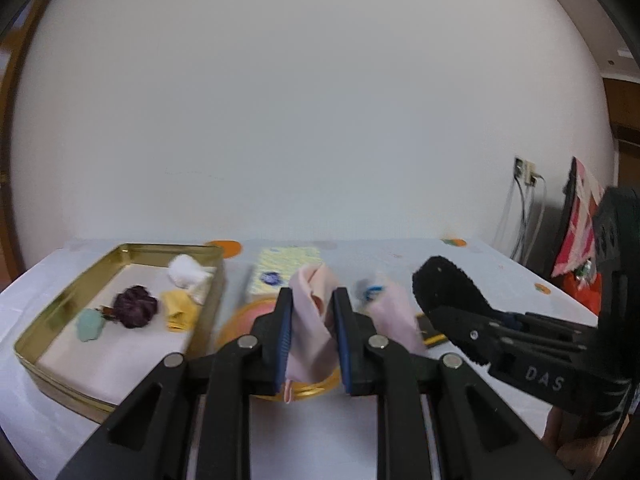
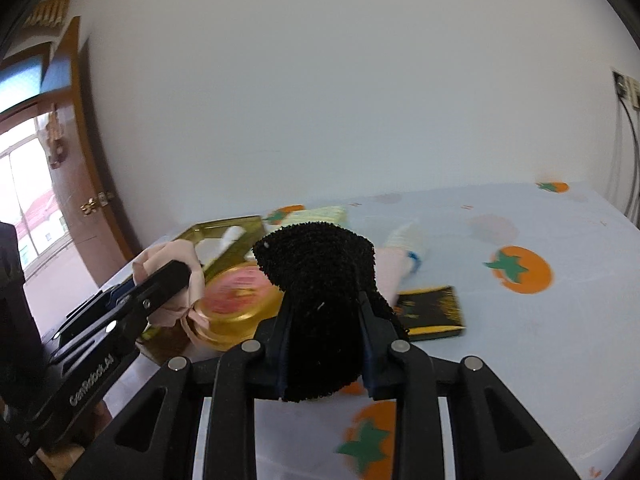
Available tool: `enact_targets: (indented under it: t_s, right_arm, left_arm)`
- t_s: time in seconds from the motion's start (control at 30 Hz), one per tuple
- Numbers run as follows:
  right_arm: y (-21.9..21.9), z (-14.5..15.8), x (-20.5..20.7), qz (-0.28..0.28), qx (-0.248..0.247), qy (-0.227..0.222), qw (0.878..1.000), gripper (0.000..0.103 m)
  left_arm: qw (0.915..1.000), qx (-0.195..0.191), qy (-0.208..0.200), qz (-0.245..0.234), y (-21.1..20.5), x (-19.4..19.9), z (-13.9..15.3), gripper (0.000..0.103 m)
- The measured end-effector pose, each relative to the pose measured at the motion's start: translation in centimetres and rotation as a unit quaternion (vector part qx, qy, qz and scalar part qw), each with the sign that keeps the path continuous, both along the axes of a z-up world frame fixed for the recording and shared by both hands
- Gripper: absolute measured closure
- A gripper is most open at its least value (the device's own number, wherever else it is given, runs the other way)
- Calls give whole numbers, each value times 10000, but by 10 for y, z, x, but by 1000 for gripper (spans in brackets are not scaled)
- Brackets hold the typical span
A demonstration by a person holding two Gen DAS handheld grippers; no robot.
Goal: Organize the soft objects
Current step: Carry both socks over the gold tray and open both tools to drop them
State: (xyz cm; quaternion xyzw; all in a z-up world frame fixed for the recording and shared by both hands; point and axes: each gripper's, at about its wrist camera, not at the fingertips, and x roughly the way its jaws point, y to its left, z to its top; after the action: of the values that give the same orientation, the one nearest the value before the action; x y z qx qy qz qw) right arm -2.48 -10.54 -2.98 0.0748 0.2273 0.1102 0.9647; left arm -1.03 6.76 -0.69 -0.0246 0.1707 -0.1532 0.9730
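The left gripper is clamping a pale pink cloth between its blue-padded fingers, and the cloth is hanging clear of the tabletop, directly above a round gold tin with a pink label. The right gripper is pinching a black fuzzy cloth, which is bulging up out of the jaws in a rounded lump. Both are airborne; neither cloth is touching the table.

The open gold tray is sitting toward the left edge of the tabletop, its long axis running from the near edge back toward the far edge. It is already holding a white puff, a yellow cloth, a dark purple scrunchie and a small mint-green piece. The tray is lying to the left of the pink cloth, with only the tray's right wall between them, so the left gripper is much the nearer; the right gripper is standing well off to the right and would need to pass over the round tin.

Judging by this, the pink cloth ought to go in first, with a short leftward carry. The tray's near half is looking bare and roomy. The likely snags are the trailing cloth catching the tray's right rim, and the two grippers crowding one another.

Elsewhere, a second pink cloth, a yellow-green patterned pad and a black-and-gold packet are lying toward the middle.
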Motion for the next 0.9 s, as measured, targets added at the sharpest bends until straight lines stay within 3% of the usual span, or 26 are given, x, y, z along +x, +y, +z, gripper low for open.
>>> enact_targets:
  t_s: [0.43, 0.9]
  right_arm:
    - [89, 8, 22, 777, 74, -198, 9968, 73]
    - [183, 0, 63, 1367, -152, -188, 9903, 73]
  left_arm:
    - [9942, 33, -59, 1071, 95, 14, 5, 85]
    - [9771, 159, 153, 2115, 172, 49, -6, 85]
